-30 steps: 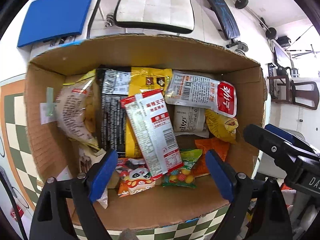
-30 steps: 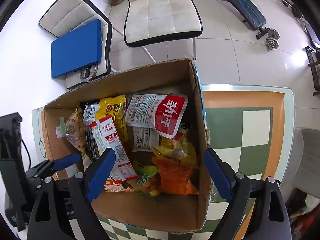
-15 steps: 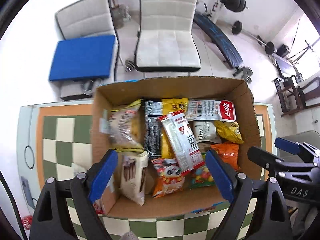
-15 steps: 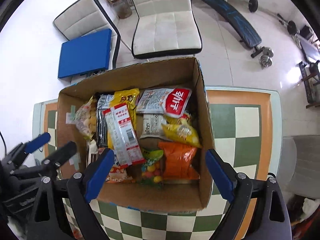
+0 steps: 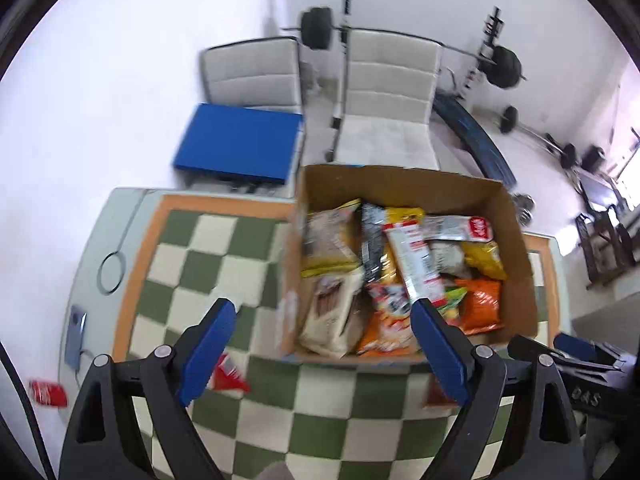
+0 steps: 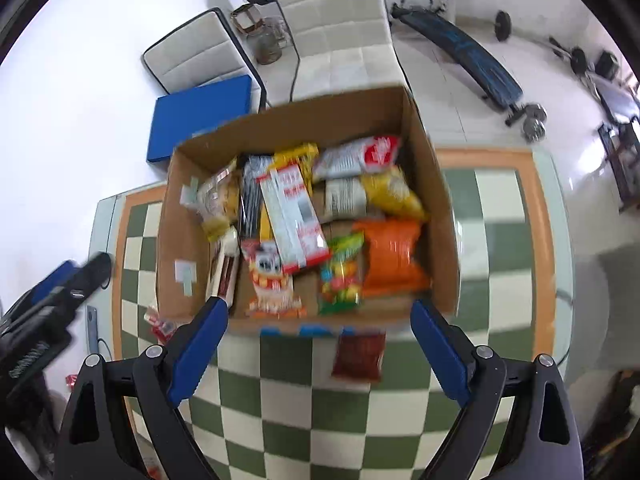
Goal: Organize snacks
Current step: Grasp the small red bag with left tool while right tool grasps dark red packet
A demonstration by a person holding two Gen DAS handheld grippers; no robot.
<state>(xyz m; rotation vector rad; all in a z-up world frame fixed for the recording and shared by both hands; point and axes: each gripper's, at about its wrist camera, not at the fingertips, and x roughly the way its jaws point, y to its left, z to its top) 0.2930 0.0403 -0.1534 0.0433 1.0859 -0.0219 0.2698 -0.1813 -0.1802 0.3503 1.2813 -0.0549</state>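
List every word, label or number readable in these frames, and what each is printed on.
"DAS": on the black body of the right gripper, seen in the left wrist view.
Print on the snack packets in the cardboard box, including the red-and-white packet: too blurred to read.

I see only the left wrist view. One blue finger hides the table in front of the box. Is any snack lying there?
Observer: Yes, a dark red packet lies on the checkered table, just outside the cardboard box.
Operator: Does the right gripper hold anything?
Observer: No, it is open and empty.
Operator: What lies next to the orange bag?
Observer: A green candy bag, inside the box.
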